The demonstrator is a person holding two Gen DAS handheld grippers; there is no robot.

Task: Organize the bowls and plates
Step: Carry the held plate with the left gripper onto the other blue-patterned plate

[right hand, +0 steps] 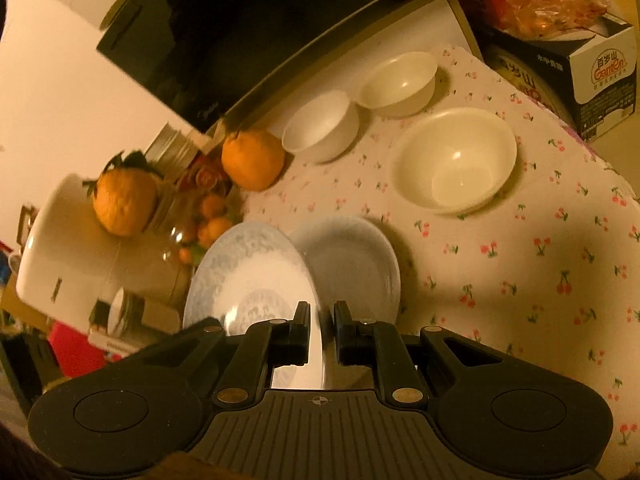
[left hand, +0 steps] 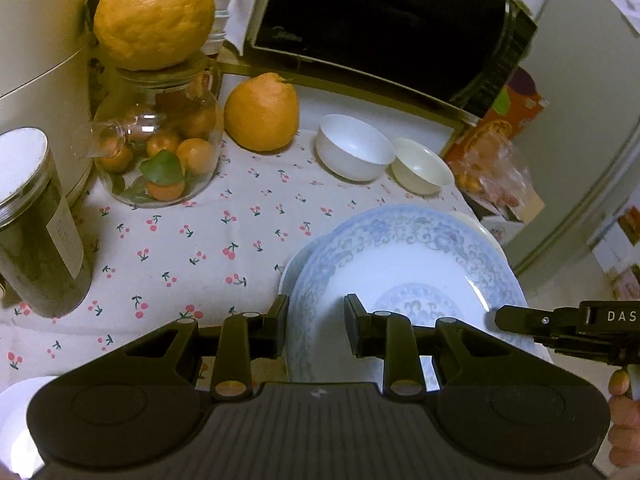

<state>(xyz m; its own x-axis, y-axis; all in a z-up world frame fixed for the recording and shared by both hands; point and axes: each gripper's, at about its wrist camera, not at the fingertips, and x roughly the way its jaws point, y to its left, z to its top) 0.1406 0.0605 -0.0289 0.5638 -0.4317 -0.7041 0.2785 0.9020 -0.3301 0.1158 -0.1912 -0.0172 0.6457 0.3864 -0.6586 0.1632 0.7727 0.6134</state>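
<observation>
My right gripper point(right hand: 322, 336) is shut on the near rim of a blue-patterned plate point(right hand: 248, 264) and holds it tilted off the table. In the left wrist view the same plate point(left hand: 420, 248) faces the camera, with the right gripper point(left hand: 500, 318) pinching its right rim. My left gripper point(left hand: 316, 324) hovers before the plate's left rim, jaws slightly apart, pinching nothing. A plain bluish plate point(right hand: 352, 268) lies on the cherry-print cloth behind it. A white bowl point(left hand: 354, 146), a small cream bowl point(left hand: 422, 166) and a larger cream bowl point(right hand: 454, 160) stand further back.
A black microwave point(left hand: 380, 20) lines the back. On the left stand a glass jar of tangerines point(left hand: 160, 140), a big orange fruit point(left hand: 262, 112) and a dark jar point(left hand: 36, 232). A bag of fruit point(left hand: 492, 168) and a printed box point(right hand: 600, 76) crowd the right edge.
</observation>
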